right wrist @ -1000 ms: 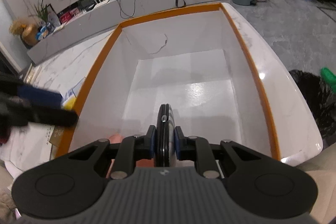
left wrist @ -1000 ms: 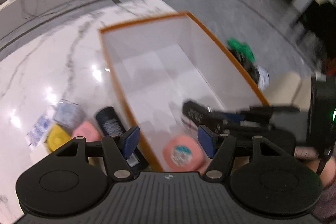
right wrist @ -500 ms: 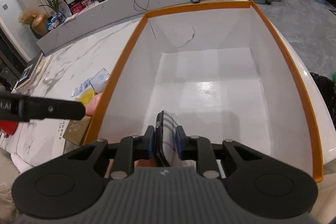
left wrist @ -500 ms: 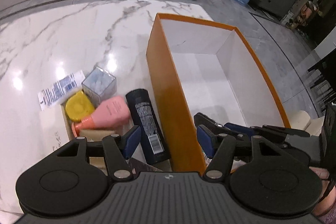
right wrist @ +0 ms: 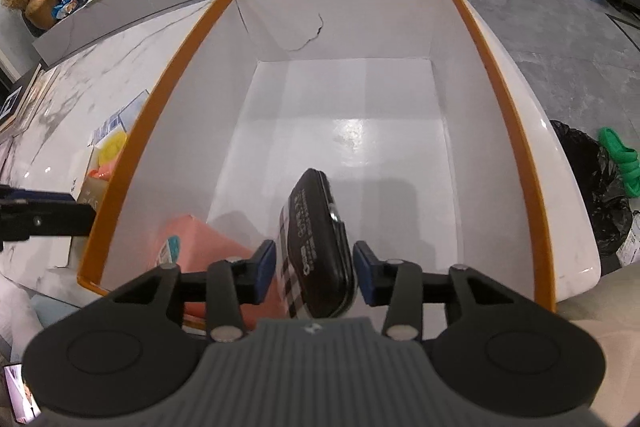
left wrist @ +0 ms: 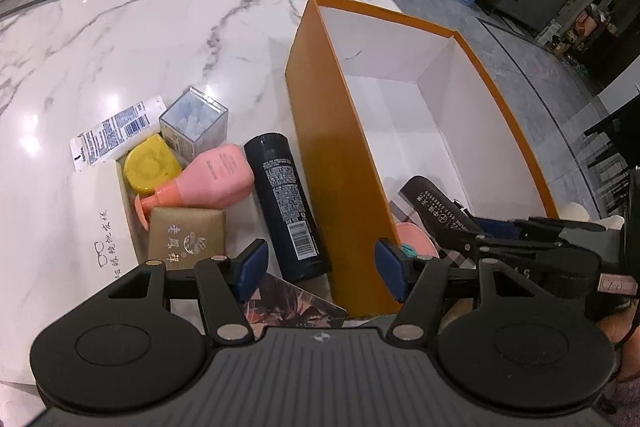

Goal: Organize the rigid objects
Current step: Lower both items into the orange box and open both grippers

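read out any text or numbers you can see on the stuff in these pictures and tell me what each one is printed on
"0512-63889999": black case, beside smaller print too small to read.
Gold Chinese characters: tan box; I can't read them reliably.
Chinese characters with a glasses icon: white box; unreadable.
Barcode and fine print: dark bottle; too small.
Pink bottle and paper slip: blurred.

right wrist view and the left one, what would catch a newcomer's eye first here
The big orange-rimmed box with its white inside fills the right wrist view. At its near end a black zippered case leans between the right gripper, whose jaws are opening, beside a pink box. In the left wrist view, bottles cluster on the marble table left of the box: a pink bottle and a black bottle.
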Demonstrator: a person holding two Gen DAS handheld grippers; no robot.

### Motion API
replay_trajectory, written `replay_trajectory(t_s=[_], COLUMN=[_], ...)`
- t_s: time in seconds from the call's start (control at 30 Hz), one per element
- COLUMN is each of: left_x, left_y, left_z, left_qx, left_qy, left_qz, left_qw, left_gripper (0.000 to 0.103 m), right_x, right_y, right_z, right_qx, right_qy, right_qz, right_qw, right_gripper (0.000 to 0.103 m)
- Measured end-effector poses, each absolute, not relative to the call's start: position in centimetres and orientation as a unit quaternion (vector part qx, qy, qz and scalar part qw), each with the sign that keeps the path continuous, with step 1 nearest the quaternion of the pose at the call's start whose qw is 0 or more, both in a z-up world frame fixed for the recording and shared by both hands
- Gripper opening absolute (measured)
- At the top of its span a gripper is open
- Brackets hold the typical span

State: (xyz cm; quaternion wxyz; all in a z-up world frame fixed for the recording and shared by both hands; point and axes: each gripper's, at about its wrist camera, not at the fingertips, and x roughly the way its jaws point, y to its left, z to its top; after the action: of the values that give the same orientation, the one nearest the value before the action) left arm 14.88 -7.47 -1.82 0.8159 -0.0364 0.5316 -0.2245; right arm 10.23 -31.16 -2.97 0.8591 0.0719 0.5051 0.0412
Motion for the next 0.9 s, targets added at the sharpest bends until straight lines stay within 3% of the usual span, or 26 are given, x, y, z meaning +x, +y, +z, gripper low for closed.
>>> replay_trajectory(t_s=[0.1,0.27,0.43,0.53,0.9], left_x=[14.9,14.9,15.0,15.0,16.2], left_y=[-7.7,-8.2,-8.2,-8.3,-8.5], left_z=[-1.7,-1.8,-1.7,-1.7,-1.9], left_qx=[-0.039,-0.033,-0.032,-0.030,-0.029], left_qy=[0.531,0.533,0.534,0.534,0.535], left_qz=[-0.231,-0.231,-0.229,-0.229,-0.224], left_qw=[0.814,0.813,0.813,0.814,0.814], left_gripper=[0.072,0.066,0.066,0.066,0.066], right_x=[10.4,10.0,10.4,10.9,14.5], right_y=[-31.2,-31.0,-30.1,-29.6,-28.9], right_z=[-1.9,-0.1,-0.4,-1.2,-2.9], right_qx=[0.070,0.090,0.123,0.119,0.135], right_qy=[0.491,0.480,0.518,0.527,0.505], right_qz=[0.037,0.095,0.154,0.157,0.131], right_qw=[0.868,0.868,0.833,0.826,0.842], right_gripper=[0.058,0.056,0.035,0.017,0.007])
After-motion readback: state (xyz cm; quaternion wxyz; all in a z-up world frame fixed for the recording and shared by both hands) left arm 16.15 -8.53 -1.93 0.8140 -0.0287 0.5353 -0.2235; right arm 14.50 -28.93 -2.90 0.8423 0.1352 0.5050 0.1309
